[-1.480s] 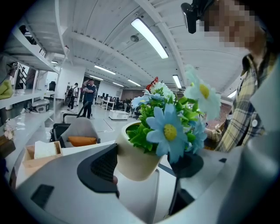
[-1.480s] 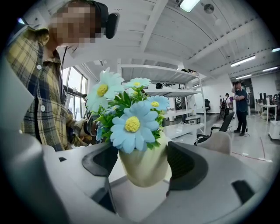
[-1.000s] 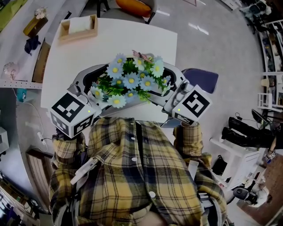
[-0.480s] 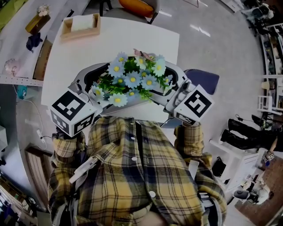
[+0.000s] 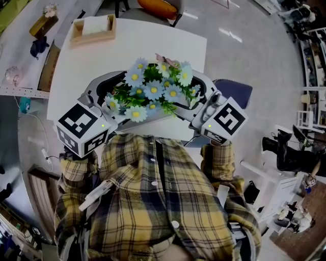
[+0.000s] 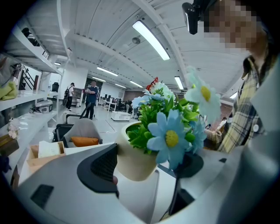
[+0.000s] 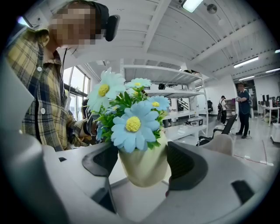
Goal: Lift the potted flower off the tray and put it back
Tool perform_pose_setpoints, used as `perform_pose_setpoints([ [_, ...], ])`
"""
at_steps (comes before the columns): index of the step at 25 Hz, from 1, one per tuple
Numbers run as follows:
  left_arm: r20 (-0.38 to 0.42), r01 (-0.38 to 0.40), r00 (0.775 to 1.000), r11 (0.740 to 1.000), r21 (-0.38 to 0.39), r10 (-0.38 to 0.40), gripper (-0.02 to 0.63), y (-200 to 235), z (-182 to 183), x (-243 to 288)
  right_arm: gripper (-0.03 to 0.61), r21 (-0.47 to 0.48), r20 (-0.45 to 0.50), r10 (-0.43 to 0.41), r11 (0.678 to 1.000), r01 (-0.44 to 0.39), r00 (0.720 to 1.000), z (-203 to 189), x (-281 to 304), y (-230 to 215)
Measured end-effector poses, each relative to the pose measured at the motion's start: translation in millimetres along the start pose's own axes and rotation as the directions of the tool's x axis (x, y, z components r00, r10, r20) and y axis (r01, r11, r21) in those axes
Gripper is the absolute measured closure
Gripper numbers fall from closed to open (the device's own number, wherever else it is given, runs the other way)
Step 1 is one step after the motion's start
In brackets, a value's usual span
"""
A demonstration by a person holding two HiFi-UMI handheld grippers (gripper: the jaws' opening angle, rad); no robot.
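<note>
A potted flower [image 5: 153, 92], pale blue artificial daisies with yellow centres and green leaves in a small cream-coloured rounded pot, is held between the two grippers above the near edge of a white rectangular bench [image 5: 147, 48], close to the plaid shirt [image 5: 153, 204] of the person. In the gripper views the rounded base of the pot is seen over a pale surface; whether it touches that surface cannot be told.

The left hand-held gripper [image 5: 119, 94] is closed round the pot from the left. In the left gripper view the pot [image 6: 135, 159] sits between the jaws of the gripper [image 6: 151, 168]. One ribbed black pad [image 6: 103, 168] is pressed on the pot wall, while the other pad's contact is covered by a blue bloom.

The right hand-held gripper [image 5: 196, 97] is clamped on the pot from the right. In the right gripper view the pot [image 7: 142, 164] fills the space between the jaws of the gripper [image 7: 142, 166], with a black pad [image 7: 186, 164] against its side and the opposite pad [image 7: 103, 159] at its other side.

A shallow wooden box holding white paper [image 5: 92, 29] stands at the far left corner of the bench. Beyond the far edge an orange cushion [image 5: 155, 7] lies on a chair. A dark blue seat [image 5: 235, 93] stands by the right side of the bench.
</note>
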State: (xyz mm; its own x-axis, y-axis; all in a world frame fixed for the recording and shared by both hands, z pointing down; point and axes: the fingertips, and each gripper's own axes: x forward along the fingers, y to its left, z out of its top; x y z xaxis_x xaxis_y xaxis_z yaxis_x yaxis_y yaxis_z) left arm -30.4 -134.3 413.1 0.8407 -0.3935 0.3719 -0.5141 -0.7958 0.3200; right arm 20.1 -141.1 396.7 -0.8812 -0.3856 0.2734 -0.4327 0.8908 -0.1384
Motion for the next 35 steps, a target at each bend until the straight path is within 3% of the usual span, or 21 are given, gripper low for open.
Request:
perform_pose_setpoints([
  [16, -0.011, 0.010, 1.000, 1.000, -0.025, -0.010, 0.245, -12, 3, -3, 0.229, 0.018, -0.017, 0.002, 1.000, -0.002, 1.000, 4, -10, 7],
  [35, -0.053, 0.012, 0.998, 0.993, -0.114, -0.018, 0.245, -61, -27, -27, 0.229, 0.139, -0.075, 0.041, 0.990, -0.030, 0.996, -13, -31, 64],
])
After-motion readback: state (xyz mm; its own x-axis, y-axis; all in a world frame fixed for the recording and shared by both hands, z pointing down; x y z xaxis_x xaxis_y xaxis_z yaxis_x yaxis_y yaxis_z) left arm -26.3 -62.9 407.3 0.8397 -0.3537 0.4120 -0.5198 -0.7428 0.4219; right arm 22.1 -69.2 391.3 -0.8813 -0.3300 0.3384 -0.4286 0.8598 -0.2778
